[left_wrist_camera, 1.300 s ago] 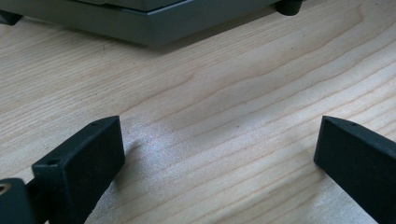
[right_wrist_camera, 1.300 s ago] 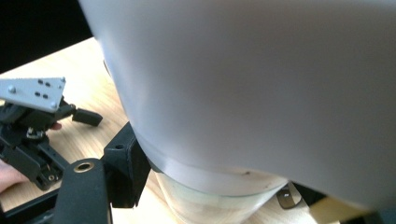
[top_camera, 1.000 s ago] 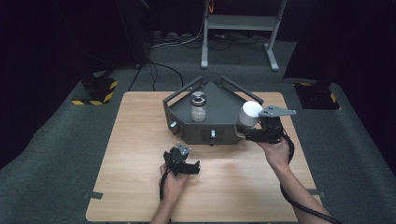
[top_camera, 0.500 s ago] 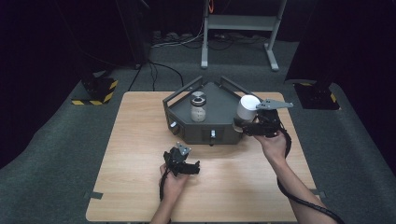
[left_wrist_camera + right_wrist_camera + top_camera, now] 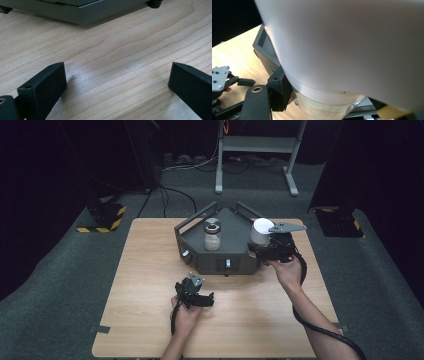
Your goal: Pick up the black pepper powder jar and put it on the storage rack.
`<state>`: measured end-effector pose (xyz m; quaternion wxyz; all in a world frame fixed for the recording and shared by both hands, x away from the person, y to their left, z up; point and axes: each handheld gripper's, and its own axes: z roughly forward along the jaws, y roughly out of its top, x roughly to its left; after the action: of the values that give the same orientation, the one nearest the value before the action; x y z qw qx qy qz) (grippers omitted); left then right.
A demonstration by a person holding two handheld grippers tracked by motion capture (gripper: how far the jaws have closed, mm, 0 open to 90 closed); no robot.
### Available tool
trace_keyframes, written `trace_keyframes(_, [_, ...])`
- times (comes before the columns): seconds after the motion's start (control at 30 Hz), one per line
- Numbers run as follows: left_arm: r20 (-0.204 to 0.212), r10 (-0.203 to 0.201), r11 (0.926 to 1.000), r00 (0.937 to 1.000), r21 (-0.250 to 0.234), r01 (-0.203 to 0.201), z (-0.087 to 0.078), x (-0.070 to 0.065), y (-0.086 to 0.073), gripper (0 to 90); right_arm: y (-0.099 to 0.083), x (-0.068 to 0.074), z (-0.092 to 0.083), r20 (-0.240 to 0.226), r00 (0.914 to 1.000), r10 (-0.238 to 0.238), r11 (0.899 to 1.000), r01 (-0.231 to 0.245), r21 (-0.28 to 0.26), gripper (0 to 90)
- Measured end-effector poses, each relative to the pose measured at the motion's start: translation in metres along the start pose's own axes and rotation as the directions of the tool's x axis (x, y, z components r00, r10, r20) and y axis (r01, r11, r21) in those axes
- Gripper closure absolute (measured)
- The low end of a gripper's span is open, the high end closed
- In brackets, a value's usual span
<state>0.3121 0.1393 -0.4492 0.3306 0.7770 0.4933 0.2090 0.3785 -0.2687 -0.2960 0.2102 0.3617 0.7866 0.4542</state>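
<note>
White-capped jar (image 5: 260,232) sits clamped between the jaws of my right gripper (image 5: 265,247), held over the right-hand part of the dark grey tray (image 5: 200,260), above its top face. In the right gripper view the white cap (image 5: 352,45) looms large, with the clear body (image 5: 324,110) below it and one black jaw pressed to its side; the jaws are closed as far as the jar lets them.

I count two jars: the one I hold, and a second jar (image 5: 212,234) with a silver-grey lid standing upright on the tray, left of centre. They are near each other but not touching.

One tray, angular with raised bar handles, rests toward the far side of the wooden table (image 5: 150,320).

My left gripper (image 5: 196,292) is low over the table on the near side of the tray, well apart from both jars. In the left gripper view its two black jaws stand wide apart with bare wood (image 5: 117,65) between them, holding nothing; the tray's edge (image 5: 82,12) runs across the top.
</note>
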Motion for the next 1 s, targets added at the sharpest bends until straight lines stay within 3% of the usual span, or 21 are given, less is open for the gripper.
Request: trace_keyframes(1.0, [0.000,0.001,1.0000,1.0000,0.000,-0.001,0.000,0.000,0.000,1.8,0.017,0.003,0.030,0.047,0.9983,0.033,0.999,-0.034,0.028,30.8])
